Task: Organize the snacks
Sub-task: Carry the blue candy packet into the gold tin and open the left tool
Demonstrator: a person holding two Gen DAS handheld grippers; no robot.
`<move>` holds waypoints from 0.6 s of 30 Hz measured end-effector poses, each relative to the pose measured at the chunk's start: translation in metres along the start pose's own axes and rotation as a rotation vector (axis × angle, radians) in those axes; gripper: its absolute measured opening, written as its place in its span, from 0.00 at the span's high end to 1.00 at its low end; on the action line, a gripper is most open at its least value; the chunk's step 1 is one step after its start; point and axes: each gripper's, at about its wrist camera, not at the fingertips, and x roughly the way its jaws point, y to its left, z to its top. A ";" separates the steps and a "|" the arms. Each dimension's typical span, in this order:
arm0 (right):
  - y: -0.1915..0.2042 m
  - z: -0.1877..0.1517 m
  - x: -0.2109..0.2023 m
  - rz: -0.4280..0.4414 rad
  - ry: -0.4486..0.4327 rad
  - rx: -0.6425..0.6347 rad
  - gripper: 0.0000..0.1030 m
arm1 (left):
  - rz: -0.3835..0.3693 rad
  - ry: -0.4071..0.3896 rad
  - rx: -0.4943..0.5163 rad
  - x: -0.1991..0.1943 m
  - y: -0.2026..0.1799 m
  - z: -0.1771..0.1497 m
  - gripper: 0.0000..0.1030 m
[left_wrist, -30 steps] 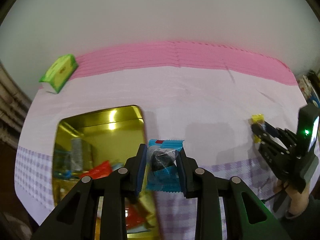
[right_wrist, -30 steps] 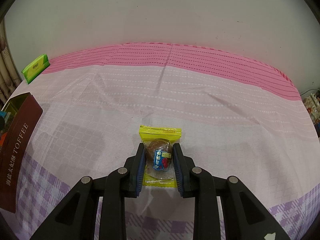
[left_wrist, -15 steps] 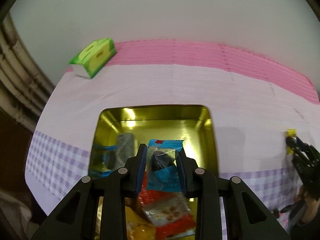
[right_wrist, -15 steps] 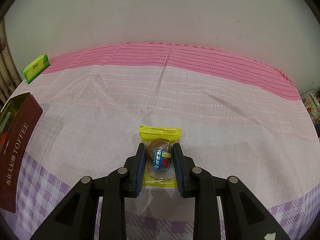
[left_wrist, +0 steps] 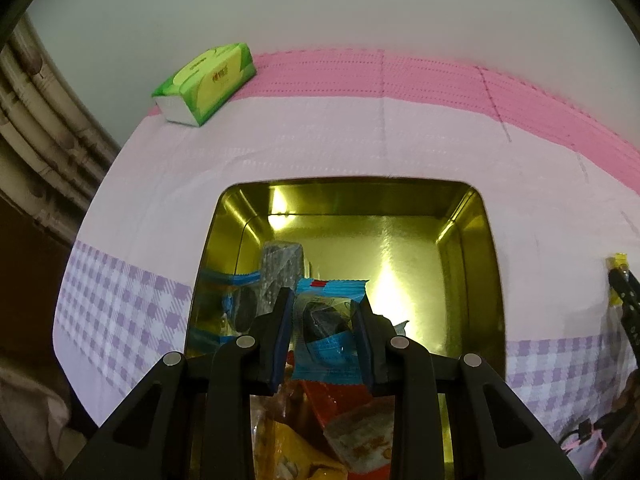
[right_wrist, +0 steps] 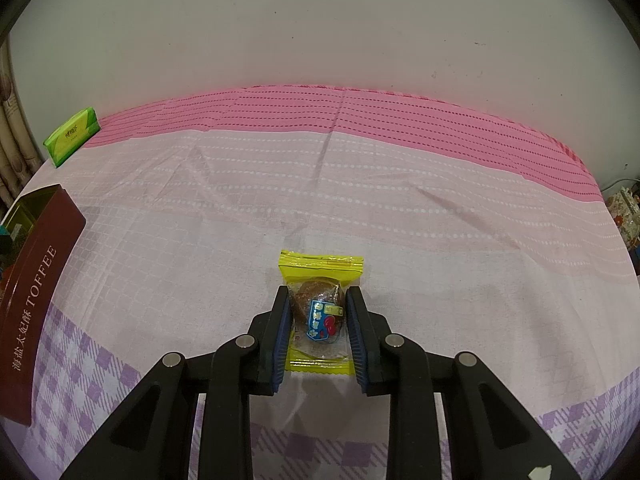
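Since the earlier frame the left tool (left_wrist: 325,322) has carried its blue snack packet (left_wrist: 328,336) from beside the gold tin (left_wrist: 472,280) to a spot directly over its open mouth, so the tin now fills the middle of the left wrist view instead of sitting at lower left, and the green tissue pack (left_wrist: 206,82) has slid toward the upper left centre. That tool is pinching the blue packet by its sides, a dark round sweet showing through the clear window, the packet hanging in the lower middle of the frame above the tin. Inside the tin lie other wrapped snacks: a grey-black packet (left_wrist: 280,264) leaning at the left wall, a blue-edged one (left_wrist: 224,280) beside it, and red and yellow wrappers (left_wrist: 352,420) at the bottom edge. On the right wrist side nothing has shifted: the right tool (right_wrist: 317,328) pinches a yellow snack packet (right_wrist: 320,268) with a brown sweet inside, low in the centre of its frame; whether the packet touches the pink and lilac checked cloth (right_wrist: 440,220) on the table is unclear. At the left edge of that view stands the tin's maroon side lettered TOFFEE (right_wrist: 36,292), with the tissue pack (right_wrist: 72,136) at upper left.
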 end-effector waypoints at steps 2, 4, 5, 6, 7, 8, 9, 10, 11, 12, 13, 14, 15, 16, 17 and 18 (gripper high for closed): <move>0.000 0.000 0.000 0.000 0.000 0.000 0.76 | 0.003 0.007 0.001 0.003 0.000 0.000 0.71; 0.000 0.000 0.000 0.000 0.000 0.000 0.76 | 0.008 0.008 0.003 0.005 0.001 0.000 0.71; 0.000 0.000 0.000 0.000 0.000 0.000 0.76 | 0.010 0.005 0.005 0.005 0.001 0.000 0.71; 0.000 0.000 0.000 0.000 0.000 0.000 0.76 | 0.010 0.004 0.008 0.005 0.001 0.000 0.71; 0.000 0.000 0.000 0.000 0.000 0.000 0.76 | 0.012 0.004 0.012 0.005 0.000 0.001 0.71; 0.000 0.000 0.000 0.000 0.000 0.000 0.76 | 0.014 0.004 0.014 0.005 0.000 0.001 0.70; 0.000 0.000 0.000 0.000 0.000 0.000 0.76 | 0.016 0.004 0.017 0.006 -0.001 0.000 0.70; 0.000 0.000 0.000 0.000 0.000 0.000 0.76 | 0.020 0.002 0.022 0.006 -0.002 0.000 0.70; 0.000 0.000 0.000 0.000 0.000 0.000 0.76 | 0.022 0.002 0.024 0.006 -0.002 0.000 0.70; 0.000 0.000 0.000 0.000 0.000 0.000 0.75 | 0.023 0.003 0.025 0.005 -0.003 0.000 0.70; 0.000 0.000 0.000 0.000 0.000 0.000 0.75 | 0.022 0.002 0.025 0.005 -0.003 0.000 0.70; 0.000 0.000 0.000 0.000 0.000 0.000 0.75 | 0.020 0.003 0.023 0.005 -0.003 0.001 0.70; 0.000 0.000 0.000 0.000 0.000 0.000 0.75 | 0.017 0.004 0.024 0.005 -0.003 0.001 0.70; 0.000 0.000 0.000 0.000 0.000 0.000 0.75 | 0.017 0.002 0.029 0.004 -0.004 0.001 0.70; 0.000 0.000 0.000 0.000 0.000 0.000 0.75 | 0.021 -0.002 0.034 0.003 -0.005 0.001 0.70; 0.000 0.000 0.000 0.000 0.000 0.000 0.75 | 0.029 -0.007 0.039 0.003 -0.006 0.001 0.69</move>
